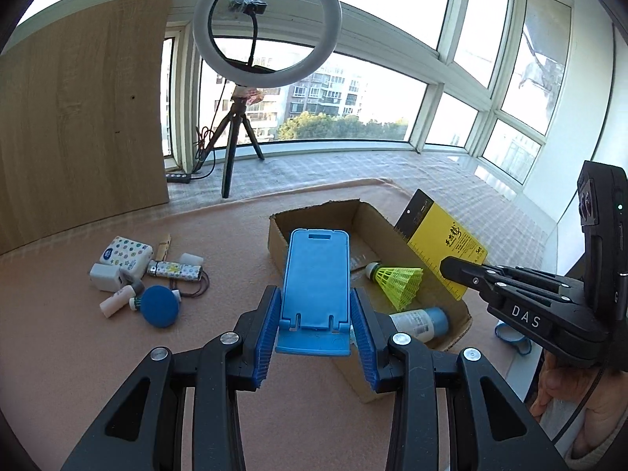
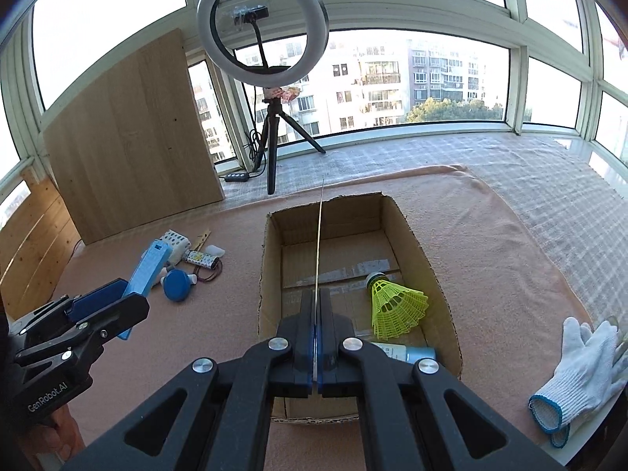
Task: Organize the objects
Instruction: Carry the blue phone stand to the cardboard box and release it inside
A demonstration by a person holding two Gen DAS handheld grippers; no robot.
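My left gripper (image 1: 316, 325) is shut on a blue phone stand (image 1: 316, 274) and holds it above the left front edge of an open cardboard box (image 1: 276, 231). My right gripper (image 2: 317, 314) is shut on a thin yellow and black card (image 1: 443, 245), seen edge-on in the right wrist view (image 2: 318, 243), over the box (image 2: 396, 212). Inside the box lie a yellow shuttlecock (image 2: 396, 304) and a white bottle with a blue cap (image 1: 420, 322). The left gripper also shows at the left of the right wrist view (image 2: 114, 306).
Loose small items lie on the pink cloth left of the box: a patterned tissue pack (image 1: 125, 253), a white block (image 1: 104, 276), a blue round disc (image 1: 159, 306), a clothespin (image 1: 163, 247), a patterned tube (image 1: 174, 269). A white glove (image 2: 581, 369) lies at right. A ring light tripod (image 1: 235, 145) and wooden board (image 1: 82, 117) stand behind.
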